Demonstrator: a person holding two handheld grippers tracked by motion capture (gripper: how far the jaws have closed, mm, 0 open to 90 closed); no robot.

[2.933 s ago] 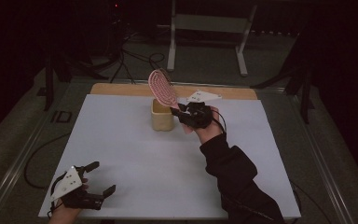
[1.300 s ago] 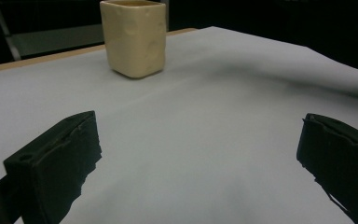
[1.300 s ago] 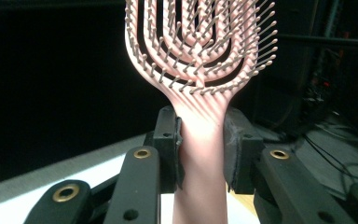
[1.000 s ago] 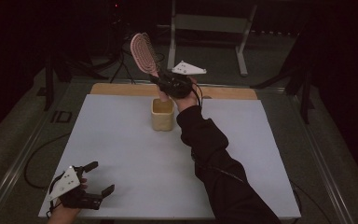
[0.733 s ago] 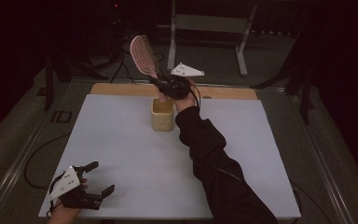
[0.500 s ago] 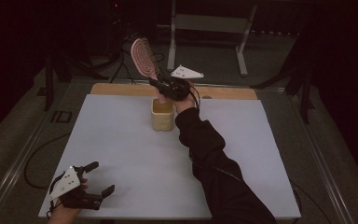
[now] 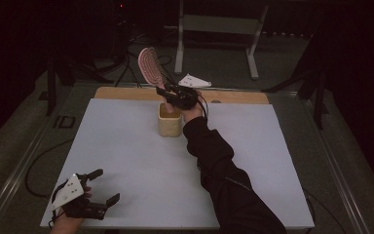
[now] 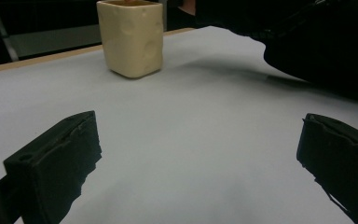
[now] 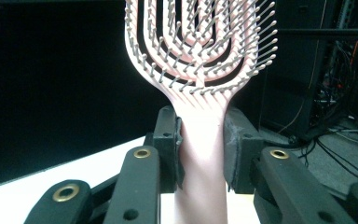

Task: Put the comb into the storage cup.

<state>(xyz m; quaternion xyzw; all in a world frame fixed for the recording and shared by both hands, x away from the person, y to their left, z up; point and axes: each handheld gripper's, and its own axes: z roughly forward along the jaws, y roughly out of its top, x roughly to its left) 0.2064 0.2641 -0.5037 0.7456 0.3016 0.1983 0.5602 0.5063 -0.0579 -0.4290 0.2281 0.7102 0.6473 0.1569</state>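
1. Your right gripper (image 9: 200, 149) is clamped on the brush (image 9: 200, 70): both pads press the pink handle just below the head, bristles facing the camera in the right gripper view.
2. In the high view that right gripper (image 7: 179, 96) sits upper centre of the frame, directly over the cup (image 7: 170, 120). The brush (image 7: 150, 67) tilts up and to the left from the jaws, head well above the table.
3. The brush handle's lower end points down at the cup mouth; whether it's inside the rim, can't tell.
4. Your left gripper (image 7: 97, 187) is at the lower left of the high view, jaws spread wide, nothing between them. It rests on the table (image 7: 126, 146) near the front edge.
5. Left gripper view: the two black jaws sit at the lower corners, bare white surface between. The cup (image 8: 130, 37) stands upright at top centre-left, well apart from the jaws.
6. Your right sleeve (image 7: 224, 175) runs from the bottom of the high view up to the cup; it's the dark mass at upper right of the left gripper view.
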